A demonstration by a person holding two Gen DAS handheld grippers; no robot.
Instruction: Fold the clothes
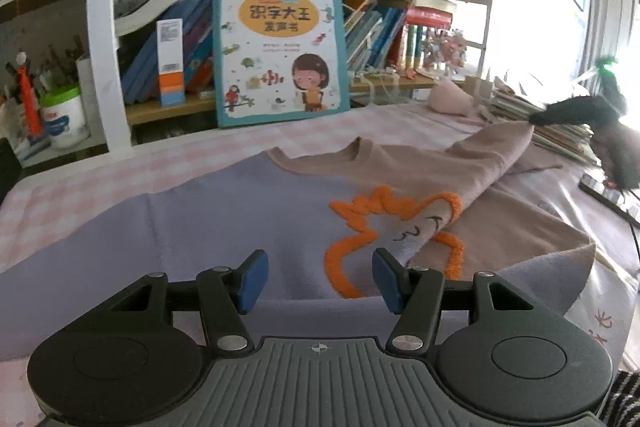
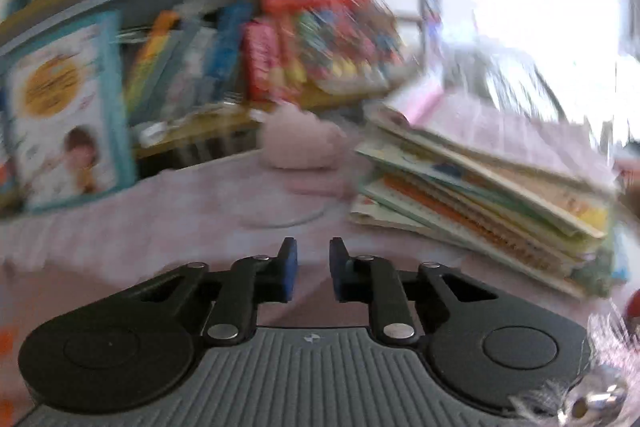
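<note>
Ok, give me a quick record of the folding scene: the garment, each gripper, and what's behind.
garment: lavender and brown sweater with an orange outline figure, spread on the pink checked cloth
sleeve: one sleeve lifted off the body, rising to the right
left gripper: open, empty, over the sweater's near edge
right gripper: nearly closed, appears to pinch the sleeve end
behind: picture book upright against the shelf; book stack at right
</note>
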